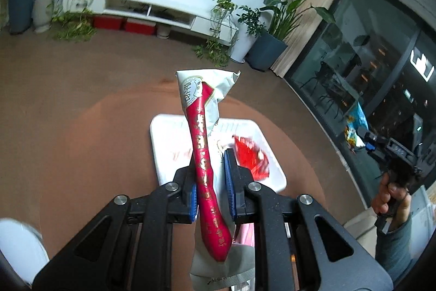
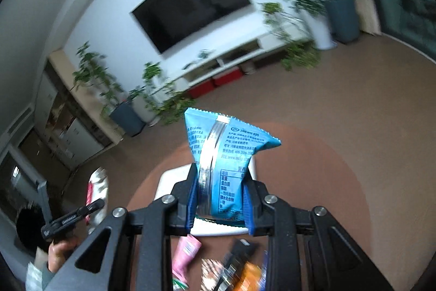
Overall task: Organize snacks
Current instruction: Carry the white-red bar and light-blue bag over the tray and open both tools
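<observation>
My left gripper [image 1: 209,162] is shut on a long red and white snack packet [image 1: 203,132], which hangs tilted above a white tray [image 1: 163,154]. A red packet [image 1: 250,157] lies in that tray. In the right wrist view my right gripper [image 2: 221,173] is shut on a blue snack packet [image 2: 231,138], held above the white tray [image 2: 169,182]. Each gripper also shows in the other's view: the right one with the blue packet [image 1: 354,122] at the right edge, and the left one [image 2: 68,220] with its packet [image 2: 96,190] at the lower left.
Loose snacks lie on the round brown table below the right gripper: a pink packet [image 2: 185,255] and blurred orange and black ones [image 2: 239,263]. Beyond are a TV cabinet [image 1: 152,10], potted plants [image 1: 272,45] and glass doors [image 1: 354,59].
</observation>
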A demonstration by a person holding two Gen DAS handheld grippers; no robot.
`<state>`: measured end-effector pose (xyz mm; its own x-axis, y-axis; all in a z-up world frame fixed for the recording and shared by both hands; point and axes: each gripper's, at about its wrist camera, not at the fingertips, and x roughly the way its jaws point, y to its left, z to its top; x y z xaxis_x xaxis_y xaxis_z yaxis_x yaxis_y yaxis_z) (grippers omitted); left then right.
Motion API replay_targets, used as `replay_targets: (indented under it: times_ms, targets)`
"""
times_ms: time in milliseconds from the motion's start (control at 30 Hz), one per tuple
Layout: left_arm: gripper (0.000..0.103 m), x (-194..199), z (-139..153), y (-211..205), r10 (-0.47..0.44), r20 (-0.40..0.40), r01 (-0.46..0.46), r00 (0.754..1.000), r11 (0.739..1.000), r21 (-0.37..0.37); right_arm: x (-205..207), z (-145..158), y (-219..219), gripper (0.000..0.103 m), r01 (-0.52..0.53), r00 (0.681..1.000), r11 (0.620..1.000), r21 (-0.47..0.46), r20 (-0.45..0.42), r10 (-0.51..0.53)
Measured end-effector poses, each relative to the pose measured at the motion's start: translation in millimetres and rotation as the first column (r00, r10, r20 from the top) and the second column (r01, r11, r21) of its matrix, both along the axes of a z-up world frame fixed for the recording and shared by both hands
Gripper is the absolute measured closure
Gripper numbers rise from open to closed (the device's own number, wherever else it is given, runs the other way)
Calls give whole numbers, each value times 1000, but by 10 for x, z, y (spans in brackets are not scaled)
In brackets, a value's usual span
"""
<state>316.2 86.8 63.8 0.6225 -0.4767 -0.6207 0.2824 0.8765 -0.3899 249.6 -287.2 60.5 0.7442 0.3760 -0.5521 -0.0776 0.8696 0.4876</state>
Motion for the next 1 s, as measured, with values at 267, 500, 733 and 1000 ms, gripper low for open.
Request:
replay_targets:
  times_ms: [267,500,733,1000]
  targets:
    - [88,757,-297,-510,-33,-75,37,997,998,52,861,-425,1182,73,-248,964,962,-114,-123,234]
    - [88,1114,-956,-708,-3,-153,15,988,997,73,1153,-1074,1453,73,-294,936,941,-169,-252,247]
    - [88,1265,-1347,-767,20,-181,-4,983,996,89,1263,-1401,1395,73,-300,925,929,-217,-304,227]
    - [88,1369,-1633,-955,34,-193,-7,981,991,136,1266,-1572,1513,73,-325,918,907,-267,-320,234]
